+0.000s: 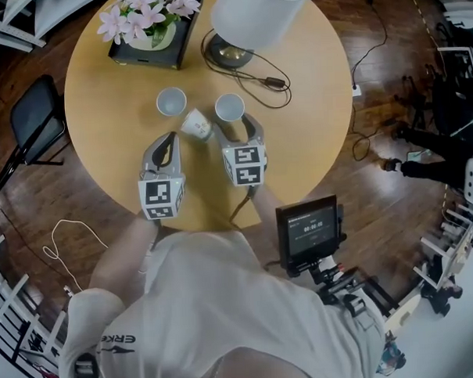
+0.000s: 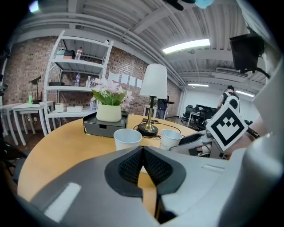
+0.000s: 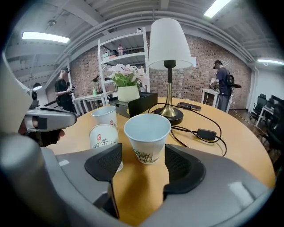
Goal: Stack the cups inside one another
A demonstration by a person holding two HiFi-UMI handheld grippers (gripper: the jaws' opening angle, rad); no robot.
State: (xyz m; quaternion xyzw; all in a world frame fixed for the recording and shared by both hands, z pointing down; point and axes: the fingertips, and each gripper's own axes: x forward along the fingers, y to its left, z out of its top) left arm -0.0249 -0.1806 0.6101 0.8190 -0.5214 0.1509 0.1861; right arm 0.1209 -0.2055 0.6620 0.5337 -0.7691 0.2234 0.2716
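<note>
Fingers (image 3: 104, 165) of right gripper (image 3: 138, 168) spread wide, flanking upright cup (image 3: 147, 133) on worktop (image 3: 230, 146), untouched, lined up for grasp; left gripper (image 2: 142, 162) fingers closed, empty, held near middle cup (image 1: 196, 125); third cup (image 1: 171, 101) just beyond.

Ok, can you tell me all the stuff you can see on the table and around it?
Table: one, round, light wood.
Paper cups: three, white, mid-table; left cup and right cup upright, middle cup nearer the person.
Lamp: one, white shade, far side of table.
Lamp cord: one, black, looped beside lamp.
Flowers: one bunch, pink, white pot, far left of table.
Box: one, black, under the pot.
Chair: one, black, on floor left of table.
Screen: one, black, at person's right.
Left gripper: one, grey, shut, empty, near middle cup.
Right gripper: one, grey, open around right cup, not touching.
</note>
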